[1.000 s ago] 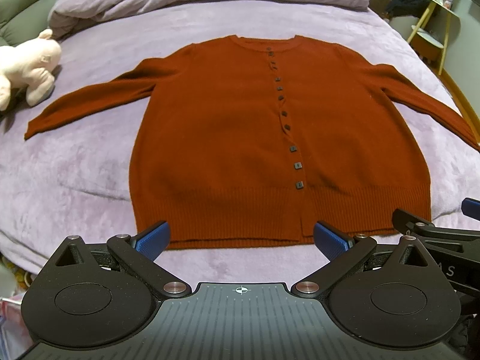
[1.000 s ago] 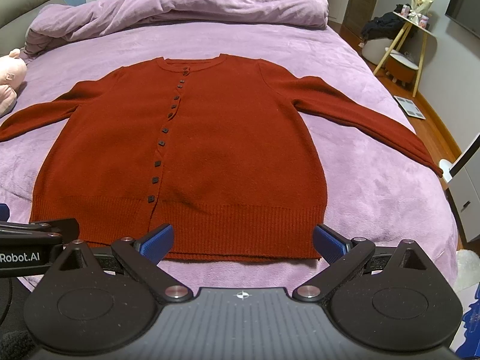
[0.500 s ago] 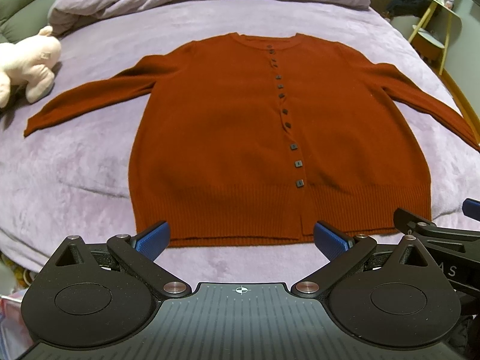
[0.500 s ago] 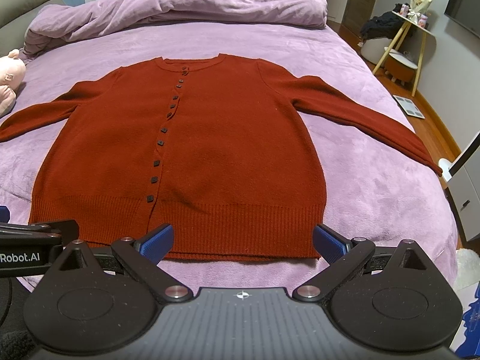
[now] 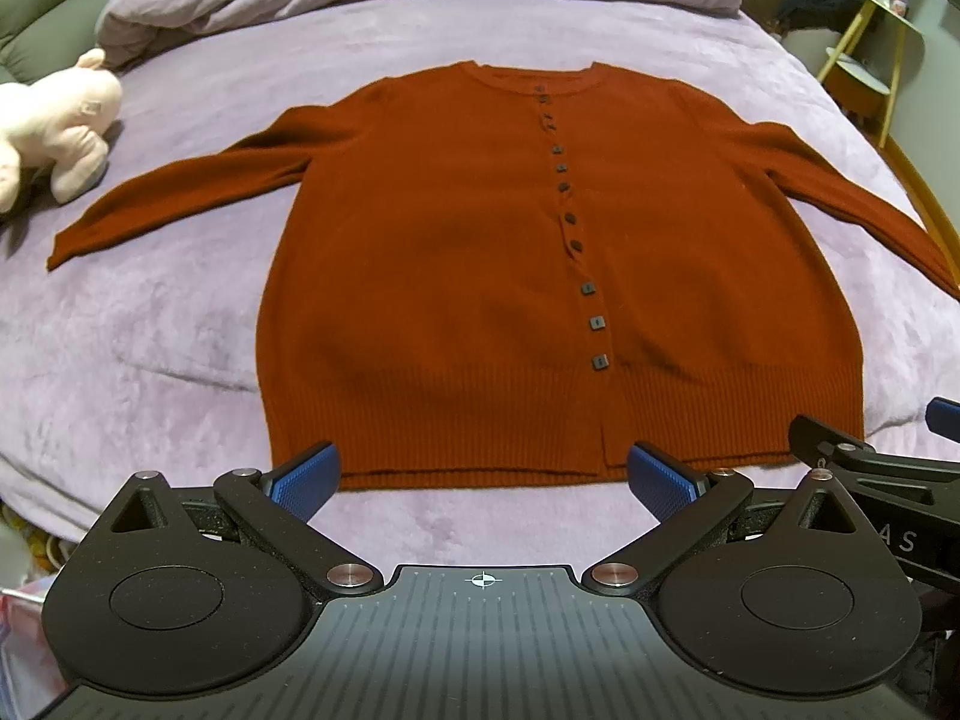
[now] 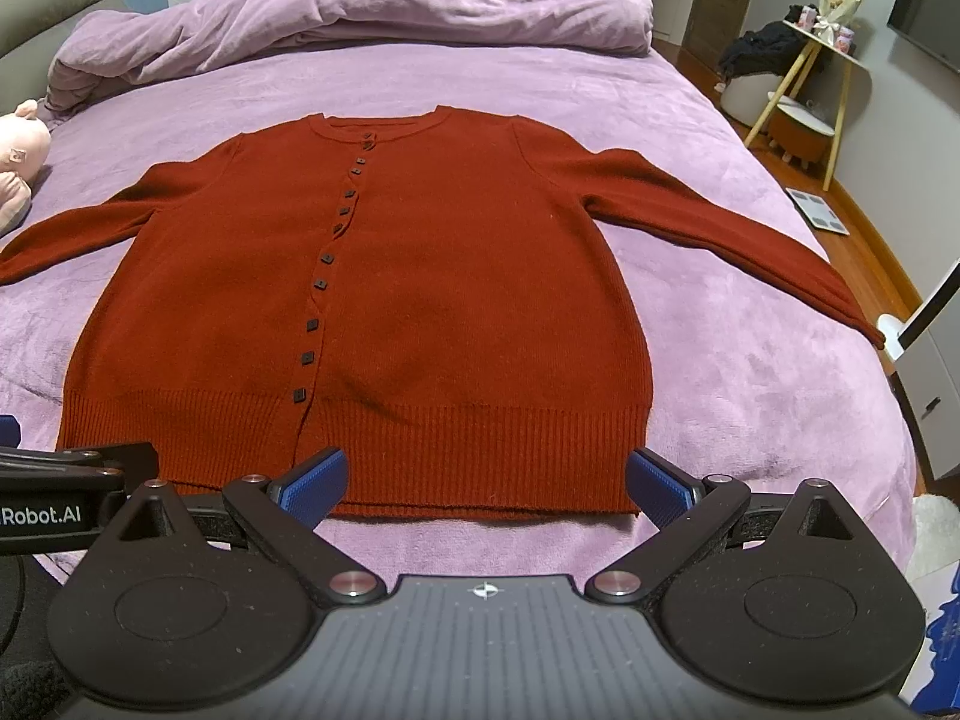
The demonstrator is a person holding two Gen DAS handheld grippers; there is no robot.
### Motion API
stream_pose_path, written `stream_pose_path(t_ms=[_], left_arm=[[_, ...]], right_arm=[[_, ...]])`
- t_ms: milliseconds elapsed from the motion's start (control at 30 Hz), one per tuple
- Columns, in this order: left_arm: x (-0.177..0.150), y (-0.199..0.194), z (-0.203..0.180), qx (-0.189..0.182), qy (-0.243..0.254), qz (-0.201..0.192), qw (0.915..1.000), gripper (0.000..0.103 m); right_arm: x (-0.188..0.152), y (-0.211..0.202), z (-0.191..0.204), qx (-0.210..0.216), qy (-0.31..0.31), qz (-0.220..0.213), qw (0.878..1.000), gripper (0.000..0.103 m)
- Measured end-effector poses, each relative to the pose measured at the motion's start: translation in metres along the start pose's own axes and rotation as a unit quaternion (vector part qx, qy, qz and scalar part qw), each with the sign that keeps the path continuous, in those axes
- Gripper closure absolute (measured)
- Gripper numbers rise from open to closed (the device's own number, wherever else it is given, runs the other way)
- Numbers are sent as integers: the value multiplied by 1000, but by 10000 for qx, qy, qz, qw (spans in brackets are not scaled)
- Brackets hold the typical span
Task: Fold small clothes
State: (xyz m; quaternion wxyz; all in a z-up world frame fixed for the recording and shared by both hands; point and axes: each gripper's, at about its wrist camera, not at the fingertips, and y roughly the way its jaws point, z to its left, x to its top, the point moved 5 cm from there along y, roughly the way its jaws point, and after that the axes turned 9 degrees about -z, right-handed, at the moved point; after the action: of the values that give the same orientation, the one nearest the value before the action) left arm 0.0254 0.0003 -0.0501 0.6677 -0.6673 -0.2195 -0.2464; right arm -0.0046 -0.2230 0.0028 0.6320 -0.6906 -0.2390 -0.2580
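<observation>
so i have the red cardigan [image 5: 480, 276] spread flat, buttoned, sleeves out, on the purple bed [image 5: 150, 324]. left gripper [image 5: 480, 480] and right gripper [image 6: 486, 483] both hang released near its hem, probably placed to pick either bottom corner first.

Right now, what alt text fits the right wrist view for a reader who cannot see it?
A rust-red buttoned cardigan lies flat, front up, sleeves spread, on a purple bed. The open right gripper hovers just short of its ribbed hem, holding nothing. The left gripper shows at the left edge, with a rolled duvet beyond and a pink plush toy far left.
</observation>
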Motion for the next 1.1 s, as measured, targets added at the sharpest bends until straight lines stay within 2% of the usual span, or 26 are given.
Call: stream_pose_path(t_ms=[1100], left_arm=[[-2, 2, -1, 9, -42, 90, 10000, 0]], right_arm=[[-2, 1, -1, 5, 40, 7, 10000, 4]])
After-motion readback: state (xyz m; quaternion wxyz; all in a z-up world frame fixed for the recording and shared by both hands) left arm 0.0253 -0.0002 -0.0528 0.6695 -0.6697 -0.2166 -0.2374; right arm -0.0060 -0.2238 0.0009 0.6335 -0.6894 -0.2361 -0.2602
